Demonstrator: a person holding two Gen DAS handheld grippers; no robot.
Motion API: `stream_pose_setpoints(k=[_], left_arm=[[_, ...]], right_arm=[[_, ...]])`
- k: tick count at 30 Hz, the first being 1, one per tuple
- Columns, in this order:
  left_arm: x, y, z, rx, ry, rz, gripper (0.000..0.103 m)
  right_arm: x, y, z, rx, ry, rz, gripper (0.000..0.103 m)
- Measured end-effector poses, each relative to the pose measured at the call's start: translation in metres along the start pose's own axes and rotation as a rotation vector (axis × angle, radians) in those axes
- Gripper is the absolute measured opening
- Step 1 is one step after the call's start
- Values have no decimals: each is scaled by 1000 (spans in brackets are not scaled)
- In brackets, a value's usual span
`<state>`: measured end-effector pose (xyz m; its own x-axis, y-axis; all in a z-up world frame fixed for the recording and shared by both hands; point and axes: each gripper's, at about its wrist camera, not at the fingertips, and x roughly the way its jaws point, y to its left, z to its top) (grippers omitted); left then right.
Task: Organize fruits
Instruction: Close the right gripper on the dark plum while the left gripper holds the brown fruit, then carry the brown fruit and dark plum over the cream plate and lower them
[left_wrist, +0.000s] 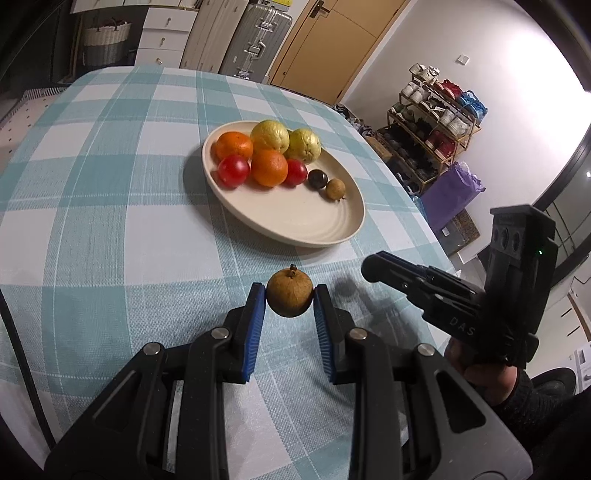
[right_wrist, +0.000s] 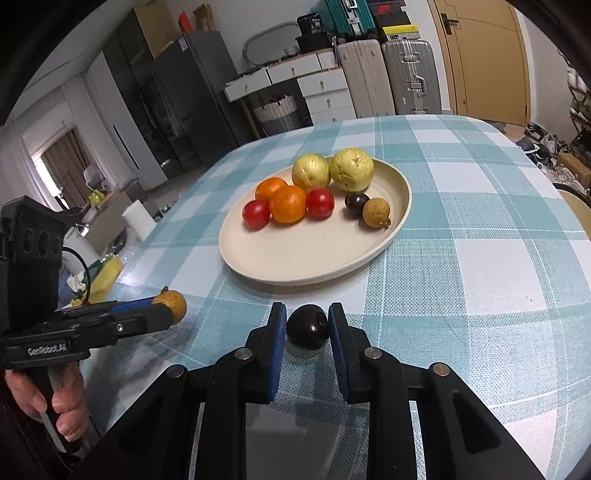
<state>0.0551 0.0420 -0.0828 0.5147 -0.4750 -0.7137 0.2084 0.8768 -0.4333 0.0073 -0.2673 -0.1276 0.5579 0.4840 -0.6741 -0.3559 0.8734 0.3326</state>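
Just short of the cream plate (left_wrist: 314, 229), on the checked tablecloth (left_wrist: 110, 221), each gripper clasps one small fruit. The left gripper (left_wrist: 290, 295) has its blue pads pressed against a brown longan (left_wrist: 290, 298), apparently lifted clear of the cloth. The right gripper (right_wrist: 307, 326) is closed around a dark plum (right_wrist: 308, 331), low over the cloth. On the plate, like sits beside like: guavas (right_wrist: 332, 171), oranges (right_wrist: 282, 199), tomatoes (right_wrist: 288, 208), then a second plum (right_wrist: 355, 202) and longan (right_wrist: 376, 212). Both held fruits probably belong beside those matching partners.
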Motion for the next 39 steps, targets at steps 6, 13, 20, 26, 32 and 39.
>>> stream_pose_setpoints(k=[6,13,20,26,32,39], left_arm=[[3,-7,10,6,-7,20,24],[9,-12,24,2,-24,30,24],[17,-12,41,1,-31,29,24],[26,-8,59,-14,-32,28,24],[39,-2,73,-27,-22,22,24],[55,8,85,-45,-1,15,24]], right_arm=[[-9,-7,-1,14,-30,40,24],[-20,-18,2,29,-65,64,24],[-22,-25,12,46,-74,86,24],[-12,-22,26,37,-58,104,24],[-1,-14,43,16,-56,129,24],[19,-7,65,6,-36,142,24]])
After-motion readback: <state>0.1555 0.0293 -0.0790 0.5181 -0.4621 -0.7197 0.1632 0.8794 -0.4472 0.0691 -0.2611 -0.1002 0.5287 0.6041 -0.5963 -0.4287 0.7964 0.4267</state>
